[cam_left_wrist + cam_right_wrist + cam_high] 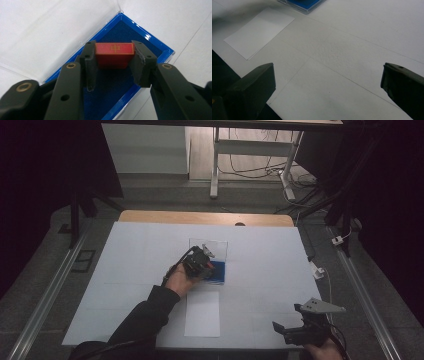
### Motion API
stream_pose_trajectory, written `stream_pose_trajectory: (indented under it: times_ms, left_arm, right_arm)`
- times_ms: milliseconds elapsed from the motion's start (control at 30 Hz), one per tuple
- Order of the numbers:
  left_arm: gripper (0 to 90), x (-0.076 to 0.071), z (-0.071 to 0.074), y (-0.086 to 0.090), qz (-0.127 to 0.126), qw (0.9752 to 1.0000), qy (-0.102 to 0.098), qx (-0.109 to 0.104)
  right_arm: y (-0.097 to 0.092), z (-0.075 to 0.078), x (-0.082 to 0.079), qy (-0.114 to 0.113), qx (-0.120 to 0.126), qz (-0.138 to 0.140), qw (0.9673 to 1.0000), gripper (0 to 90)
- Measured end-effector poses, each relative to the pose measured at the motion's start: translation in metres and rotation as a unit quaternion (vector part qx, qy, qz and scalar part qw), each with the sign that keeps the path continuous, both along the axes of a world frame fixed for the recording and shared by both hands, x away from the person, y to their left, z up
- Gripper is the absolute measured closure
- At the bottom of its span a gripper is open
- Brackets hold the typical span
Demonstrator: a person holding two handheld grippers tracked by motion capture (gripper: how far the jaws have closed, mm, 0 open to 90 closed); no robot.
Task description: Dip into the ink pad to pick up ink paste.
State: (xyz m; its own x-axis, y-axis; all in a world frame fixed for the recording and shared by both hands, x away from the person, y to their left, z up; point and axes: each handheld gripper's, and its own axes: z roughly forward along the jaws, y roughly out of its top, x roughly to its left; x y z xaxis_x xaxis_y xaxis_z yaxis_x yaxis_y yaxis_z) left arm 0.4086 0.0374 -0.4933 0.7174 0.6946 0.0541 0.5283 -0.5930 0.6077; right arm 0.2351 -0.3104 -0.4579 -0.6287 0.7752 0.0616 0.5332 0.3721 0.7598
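A: Where is the red block (114,54) sitting?

B: You are pinching it in your left claw (113,63), one jaw pressing on each end. Its top face is carrying a gold line border and a gold mark. It is hanging above the dark blue lining of the blue tray (160,47), toward the tray's far corner; whether it is touching the lining, I cannot tell.

A: And around the tray?

B: A clear lid (208,246) is standing open at the tray's far side. In the high view your left hand (179,280) is reaching in over the tray (220,271), near the middle of the white-covered table (260,265). A white sheet of paper (202,314) is lying just on your side of the tray.

A: Right side?

B: Your right claw (328,90) is spread wide, gripping nothing, hovering over bare table near the front right edge (295,330), well apart from the tray. Its view is catching the paper (259,32) and a corner of the tray (305,3).
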Motion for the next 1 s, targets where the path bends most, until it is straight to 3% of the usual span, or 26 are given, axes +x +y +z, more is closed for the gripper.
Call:
stream_pose_trajectory:
  times_ms: [67, 167, 467, 700, 1000]
  left_arm:
    - [58.9, 0.004, 0.000, 0.004, 0.002, 0.9997, 0.017, -0.015]
    - [58.9, 0.006, -0.001, 0.008, -0.003, 0.9994, 0.021, -0.026]
    - [58.8, -0.003, -0.010, 0.019, -0.013, 0.9984, -0.009, -0.054]
    - [58.6, -0.006, -0.010, 0.016, -0.012, 0.9986, -0.025, -0.045]
    - [58.4, -0.003, -0.005, 0.016, -0.001, 0.9988, -0.013, -0.048]
  right_arm:
    - [0.000, 0.000, 0.000, 0.000, -0.001, 0.000, 1.0000, 0.0]
    - [0.000, 0.000, 0.000, 0.000, 0.000, 0.000, 1.0000, 0.0]
    - [0.000, 0.000, 0.000, 0.001, -0.001, 0.000, 1.0000, 0.0]
    - [0.000, 0.000, 0.000, 0.001, -0.001, 0.001, 1.0000, 0.0]
    - [-0.001, 0.000, 0.000, 0.000, 0.001, 0.001, 1.0000, 0.0]
